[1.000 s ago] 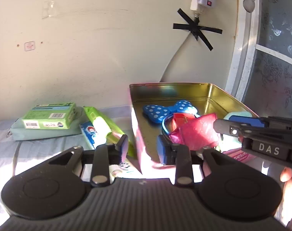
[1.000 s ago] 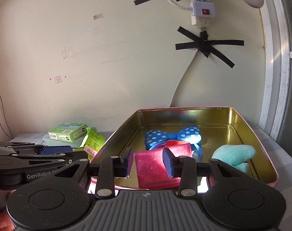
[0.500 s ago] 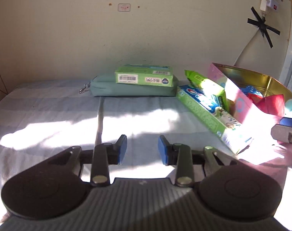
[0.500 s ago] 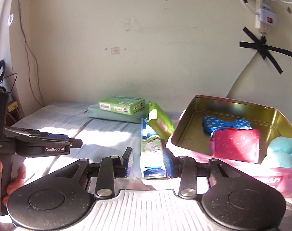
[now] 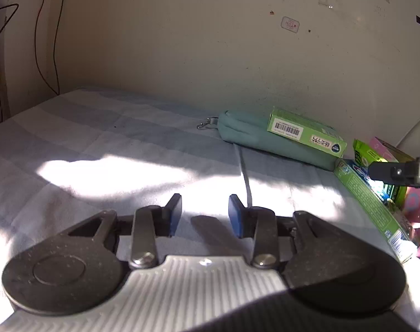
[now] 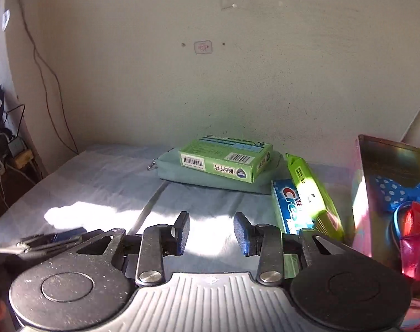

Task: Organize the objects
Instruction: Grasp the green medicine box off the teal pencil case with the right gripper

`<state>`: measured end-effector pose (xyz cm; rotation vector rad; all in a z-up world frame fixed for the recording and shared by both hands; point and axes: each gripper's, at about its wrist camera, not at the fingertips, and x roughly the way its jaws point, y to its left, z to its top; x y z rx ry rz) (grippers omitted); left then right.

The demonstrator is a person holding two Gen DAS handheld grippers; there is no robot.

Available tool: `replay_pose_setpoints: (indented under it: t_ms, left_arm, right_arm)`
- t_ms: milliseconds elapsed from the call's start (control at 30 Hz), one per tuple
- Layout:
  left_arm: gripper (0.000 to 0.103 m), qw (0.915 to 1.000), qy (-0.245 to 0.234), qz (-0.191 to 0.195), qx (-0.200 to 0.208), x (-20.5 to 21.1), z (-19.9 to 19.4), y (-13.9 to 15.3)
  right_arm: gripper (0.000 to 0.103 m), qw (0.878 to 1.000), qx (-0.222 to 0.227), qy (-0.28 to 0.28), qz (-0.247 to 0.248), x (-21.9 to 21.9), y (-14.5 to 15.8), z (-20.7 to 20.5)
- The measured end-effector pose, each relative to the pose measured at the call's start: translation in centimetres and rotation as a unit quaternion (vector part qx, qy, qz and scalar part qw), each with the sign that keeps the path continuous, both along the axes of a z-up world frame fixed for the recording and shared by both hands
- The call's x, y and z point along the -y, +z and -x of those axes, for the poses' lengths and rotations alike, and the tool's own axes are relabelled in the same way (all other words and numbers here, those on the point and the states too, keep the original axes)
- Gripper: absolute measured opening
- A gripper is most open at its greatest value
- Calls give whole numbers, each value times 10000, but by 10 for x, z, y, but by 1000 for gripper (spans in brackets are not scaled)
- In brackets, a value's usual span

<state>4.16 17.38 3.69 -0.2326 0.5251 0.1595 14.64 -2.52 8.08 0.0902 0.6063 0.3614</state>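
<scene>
Half the striped sheet lies sunlit.

Green box is lying on teal pouch, centre frame; toothpaste box and green packet are leaning against the tin at right.

I am counting, beside the tin: one toothpaste box, one green packet, one green carton, one teal pouch.

Wall cables, perhaps wall sticker.
</scene>
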Motion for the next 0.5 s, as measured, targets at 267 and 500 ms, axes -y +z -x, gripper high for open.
replay_pose_setpoints:
  t_ms: [267,500]
  left_arm:
    - [43,9988,-85,458,-148,-8,-1,-1]
    - [45,9982,-94,570,-178,-9,-1,-3]
  right_arm:
    - [52,9615,-1189,-1290,-2117,27,-22,-93]
    - [28,9509,-1488,-1326,-2367,15,-35,-108]
